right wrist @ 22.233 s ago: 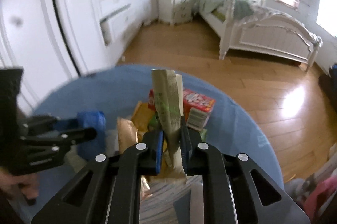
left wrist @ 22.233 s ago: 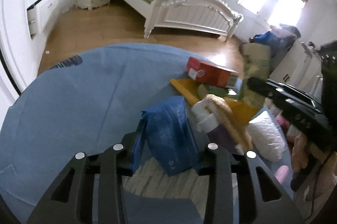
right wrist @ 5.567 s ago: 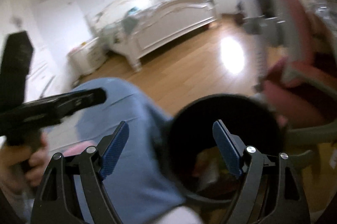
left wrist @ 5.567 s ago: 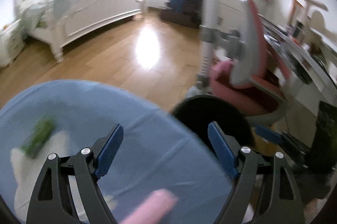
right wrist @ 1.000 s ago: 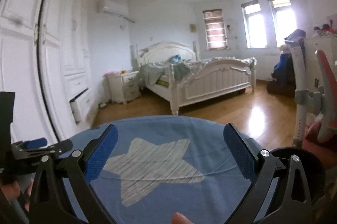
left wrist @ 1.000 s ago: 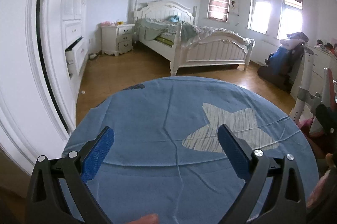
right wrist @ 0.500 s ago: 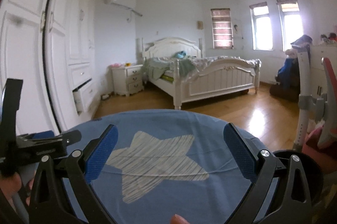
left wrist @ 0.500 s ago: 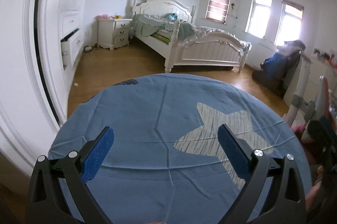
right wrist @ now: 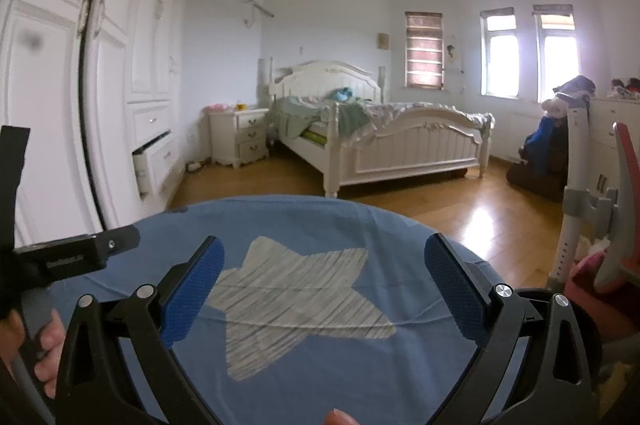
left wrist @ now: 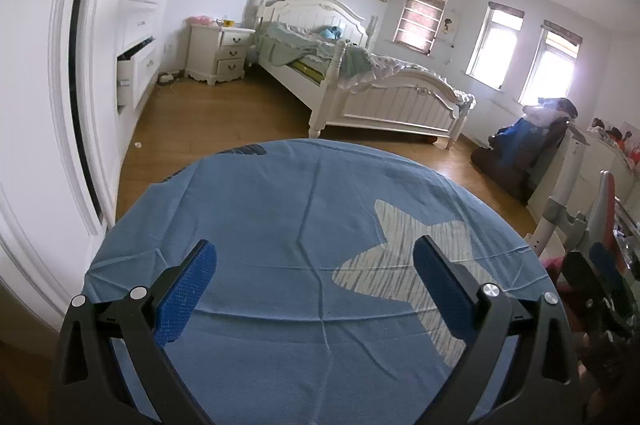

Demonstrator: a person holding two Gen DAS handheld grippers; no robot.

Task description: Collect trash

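A line of small white lettering is seen on the black bar of the left gripper (right wrist: 76, 257), too blurred to be read; nothing else is legible.

Counts: one round table (left wrist: 260, 209) at 6 o'clock, one star patch (right wrist: 296, 289) on its cloth; one bed (right wrist: 384, 145) at 12; one nightstand (right wrist: 240, 137) at 11; three windows (right wrist: 424, 49).

Left wrist view looked down along its fingers, close above the blue star-print tablecloth (left wrist: 280, 217), toward the white bed (left wrist: 360, 93). Right wrist view sat lower and more level, sharing tablecloth (right wrist: 320, 221), bed (right wrist: 400, 141) and windows.
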